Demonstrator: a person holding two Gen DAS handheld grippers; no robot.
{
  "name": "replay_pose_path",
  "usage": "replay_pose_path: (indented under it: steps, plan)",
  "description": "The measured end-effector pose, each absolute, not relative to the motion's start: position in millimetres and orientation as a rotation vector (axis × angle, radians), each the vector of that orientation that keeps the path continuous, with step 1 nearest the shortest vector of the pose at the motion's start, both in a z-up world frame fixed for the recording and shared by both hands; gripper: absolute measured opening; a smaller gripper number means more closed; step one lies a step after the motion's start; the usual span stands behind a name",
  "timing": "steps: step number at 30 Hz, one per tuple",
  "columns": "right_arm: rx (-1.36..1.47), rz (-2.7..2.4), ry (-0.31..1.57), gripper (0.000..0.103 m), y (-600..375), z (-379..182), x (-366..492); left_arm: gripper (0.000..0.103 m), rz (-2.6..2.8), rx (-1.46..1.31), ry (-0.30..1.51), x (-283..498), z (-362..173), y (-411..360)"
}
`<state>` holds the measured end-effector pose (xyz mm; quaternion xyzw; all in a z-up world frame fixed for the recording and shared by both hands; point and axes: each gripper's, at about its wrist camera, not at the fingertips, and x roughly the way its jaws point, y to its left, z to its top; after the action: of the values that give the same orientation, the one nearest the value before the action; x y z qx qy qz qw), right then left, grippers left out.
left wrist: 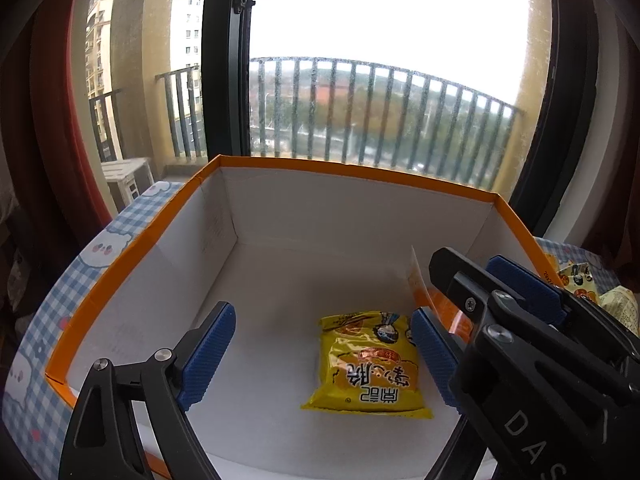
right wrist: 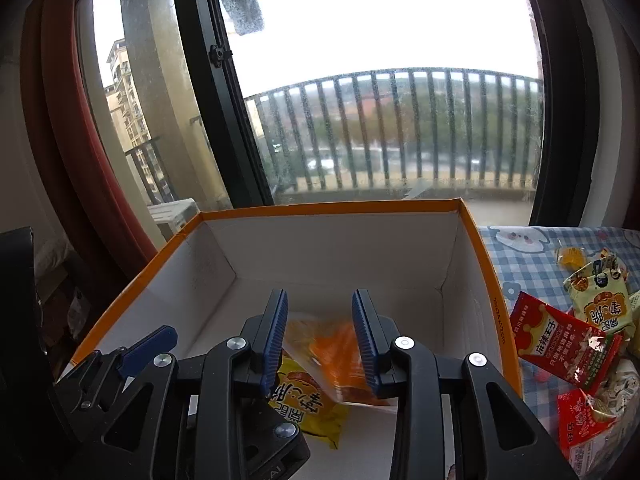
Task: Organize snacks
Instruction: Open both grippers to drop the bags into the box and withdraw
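An open cardboard box (left wrist: 132,248) with orange rim and white inside stands on the table by the window; it also shows in the right wrist view (right wrist: 328,205). A yellow snack bag (left wrist: 370,364) lies flat on its floor. My left gripper (left wrist: 320,344) is open above the box, empty, its right pad beside the bag. My right gripper (right wrist: 320,336) is open over the box's right side. A blurred orange packet (right wrist: 340,356) is in the air between and below its pads, over the yellow bag (right wrist: 308,404). The right gripper also shows in the left wrist view (left wrist: 500,284).
Several loose snack packets lie on the blue checked tablecloth (right wrist: 520,256) right of the box: a red packet (right wrist: 560,344), a pale yellow packet (right wrist: 600,292), another red one (right wrist: 580,428). A window with a balcony railing is just behind the box.
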<state>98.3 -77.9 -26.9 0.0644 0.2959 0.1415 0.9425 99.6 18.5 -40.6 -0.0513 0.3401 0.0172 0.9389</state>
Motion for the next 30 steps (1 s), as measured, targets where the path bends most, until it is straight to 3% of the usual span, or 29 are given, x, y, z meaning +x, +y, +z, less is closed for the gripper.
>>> replay_pose_path:
  steps: [1, 7, 12, 16, 30]
  plan:
    - [0.132, 0.284, 0.611, 0.053, -79, -27, 99, 0.093, 0.027, -0.103, 0.693, 98, -40, 17]
    - [0.093, 0.249, 0.575, 0.085, -83, -20, 91, 0.1, 0.001, -0.108, 0.686, 94, -39, 19]
    - [0.085, 0.275, 0.582, 0.088, -92, -12, 79, 0.101, -0.041, -0.121, 0.677, 82, -31, 16]
    - [0.057, 0.263, 0.542, 0.098, -103, 0, 62, 0.101, -0.043, -0.105, 0.617, 65, -17, 6]
    - [0.089, 0.238, 0.456, 0.102, -157, 23, 8, 0.101, -0.089, -0.067, 0.561, 18, 6, -45]
